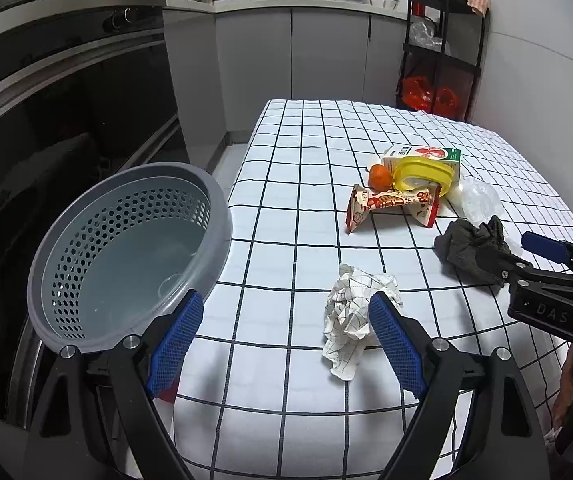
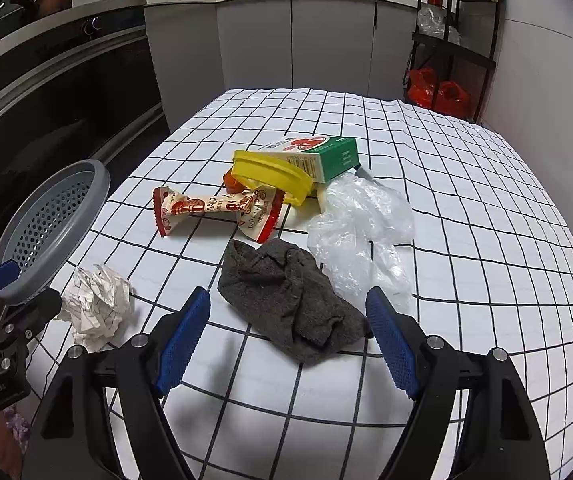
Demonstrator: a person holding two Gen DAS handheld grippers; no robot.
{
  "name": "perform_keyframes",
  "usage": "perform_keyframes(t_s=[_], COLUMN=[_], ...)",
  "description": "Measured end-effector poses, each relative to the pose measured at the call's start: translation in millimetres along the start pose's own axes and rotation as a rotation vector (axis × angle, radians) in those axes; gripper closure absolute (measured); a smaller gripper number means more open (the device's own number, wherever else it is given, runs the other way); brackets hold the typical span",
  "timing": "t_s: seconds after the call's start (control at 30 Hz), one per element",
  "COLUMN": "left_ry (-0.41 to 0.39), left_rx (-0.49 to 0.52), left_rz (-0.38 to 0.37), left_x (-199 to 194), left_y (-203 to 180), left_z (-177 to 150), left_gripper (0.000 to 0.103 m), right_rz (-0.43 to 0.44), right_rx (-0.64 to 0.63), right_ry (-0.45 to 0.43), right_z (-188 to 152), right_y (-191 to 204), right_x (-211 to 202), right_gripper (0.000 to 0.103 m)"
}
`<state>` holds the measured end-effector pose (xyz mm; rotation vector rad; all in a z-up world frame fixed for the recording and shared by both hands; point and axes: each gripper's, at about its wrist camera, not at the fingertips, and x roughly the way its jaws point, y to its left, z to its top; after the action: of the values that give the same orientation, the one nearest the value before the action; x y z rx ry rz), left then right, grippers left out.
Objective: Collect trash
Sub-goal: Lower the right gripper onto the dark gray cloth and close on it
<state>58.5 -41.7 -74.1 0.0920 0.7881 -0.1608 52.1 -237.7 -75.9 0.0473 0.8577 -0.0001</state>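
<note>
- Both pairs of fingers are spread wide and nothing is held between them: the left gripper (image 1: 282,340) is poised low over the table with the crumpled paper (image 1: 356,320) just beside its right finger, and the right gripper (image 2: 286,336) is aimed at the grey cloth (image 2: 290,300), which lies partly between its fingers without being pressed.
- Beyond both pairs of fingers, the table (image 2: 466,208) with its checked cover is seen to bear all the rubbish; nothing appears to have been cleared from it yet.
- To the left of the left fingers, the grey basket (image 1: 126,248) is tilted at the table's edge; its inside looks empty, so the collecting is judged to be at its very start.
- Just past the right finger of the right gripper, a clear plastic bag (image 2: 362,236) is lying, touching the cloth.
- Further ahead of the right fingers, a green and white carton (image 2: 318,156) is lying on its side, with a yellow lid (image 2: 270,176) leaned against it.
- Between that pile and the cloth, a red and white snack wrapper (image 2: 214,212) is spread flat.
- Behind the wrapper, a small orange fruit (image 1: 379,178) is tucked against the lid.
- Every piece is left to be picked up and dropped in the basket; paper and cloth are judged the likely first picks.
</note>
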Motion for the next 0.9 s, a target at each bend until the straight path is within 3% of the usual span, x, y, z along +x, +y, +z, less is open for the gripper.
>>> perform_keyframes(t_s=[0.27, 0.43, 0.57, 0.9], left_ry=[0.009, 0.011, 0.007, 0.0], left_rx=[0.01, 0.012, 0.011, 0.005], left_rz=[0.0, 0.0, 0.0, -0.01], left_x=[4.9, 6.2, 5.7, 4.6], left_y=[-2.9, -3.9, -3.8, -2.7], left_z=[-0.1, 0.1, 0.4, 0.9], left_gripper=[0.02, 0.02, 0.02, 0.02], right_rz=[-0.045, -0.088, -0.09, -0.017], right_rx=[-0.046, -0.071, -0.064, -0.005], right_ry=[0.026, 0.04, 0.028, -0.009], right_z=[2.4, 1.5, 0.7, -1.4], right_y=[14.1, 18.4, 16.4, 7.1], right_x=[16.8, 24.0, 20.9, 2.7], right_gripper=[0.029, 0.044, 0.071, 0.089])
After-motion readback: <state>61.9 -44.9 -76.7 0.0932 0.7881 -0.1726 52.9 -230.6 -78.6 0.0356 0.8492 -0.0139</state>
